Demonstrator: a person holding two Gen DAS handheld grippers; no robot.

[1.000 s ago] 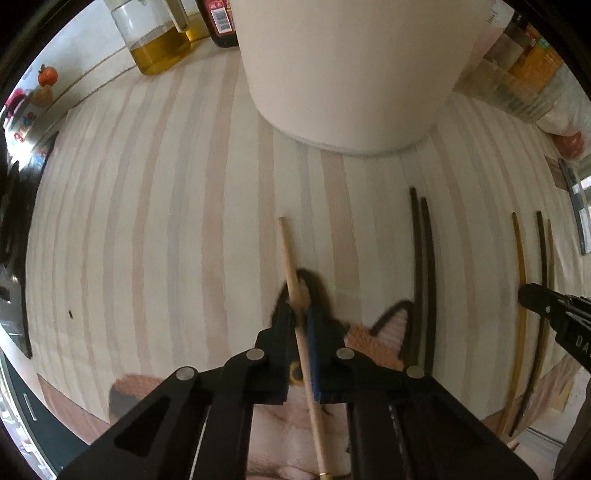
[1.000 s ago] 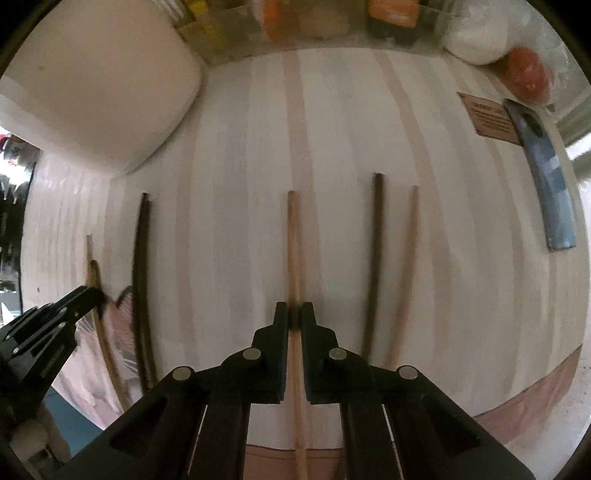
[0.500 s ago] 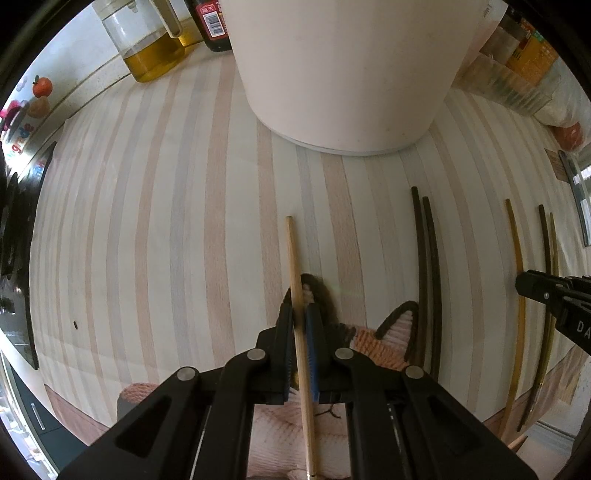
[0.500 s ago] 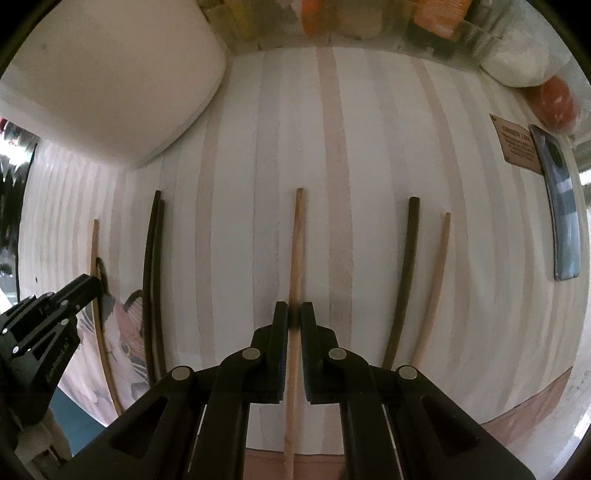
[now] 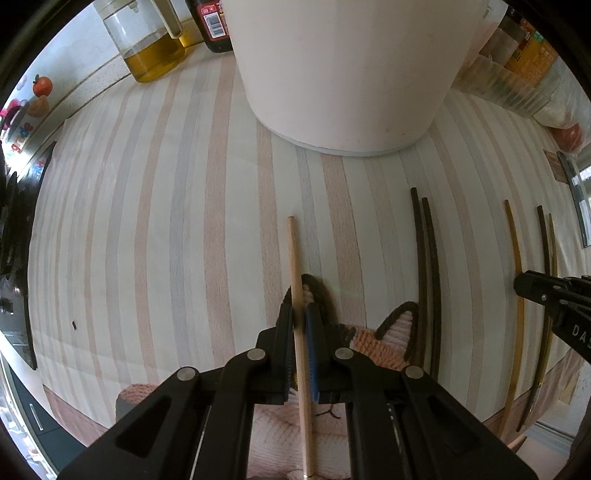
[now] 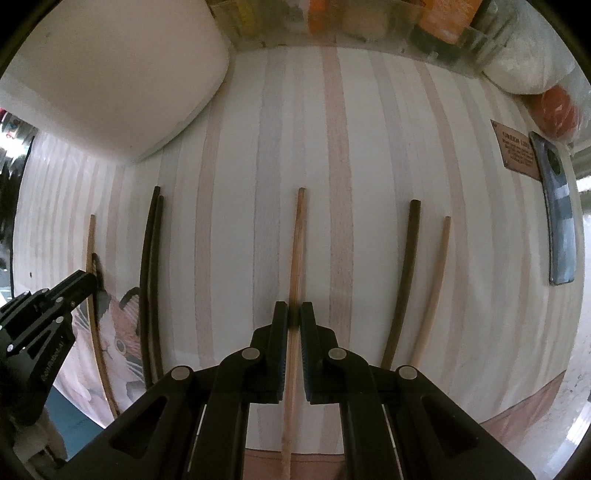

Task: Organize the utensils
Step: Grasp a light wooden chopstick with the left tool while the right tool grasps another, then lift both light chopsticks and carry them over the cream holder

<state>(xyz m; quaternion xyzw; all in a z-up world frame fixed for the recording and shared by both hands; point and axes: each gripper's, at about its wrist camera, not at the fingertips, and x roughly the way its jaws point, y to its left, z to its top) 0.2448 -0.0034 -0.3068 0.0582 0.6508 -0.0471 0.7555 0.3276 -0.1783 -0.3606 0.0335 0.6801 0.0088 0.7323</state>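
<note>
On the striped cloth [image 5: 155,221] that covers the desk, both pairs of tongs are busy. Left tongs [image 5: 300,317] are clamped on a pale chopstick [image 5: 295,258], which points forward toward the big white pot [image 5: 343,74] and lies over a pink cat-face mat [image 5: 373,339] at the near edge. Just to the right of it, two dark chopsticks [image 5: 424,258] lie side by side, touching, their near ends across the mat. Further right, the right tongs [image 6: 294,314] are closed around a light brown chopstick [image 6: 297,240] that rests flat on the cloth, running straight ahead between the fingers. Beside it on the right lie one more dark chopstick [image 6: 406,266] and a pale one [image 6: 436,280], near each other but apart. Over at the far right edge sits a phone [image 6: 559,206] next to a small brown card [image 6: 517,149]. Behind the pot, a jug of oil [image 5: 151,44] and a dark bottle [image 5: 212,22] stand at the wall.
</note>
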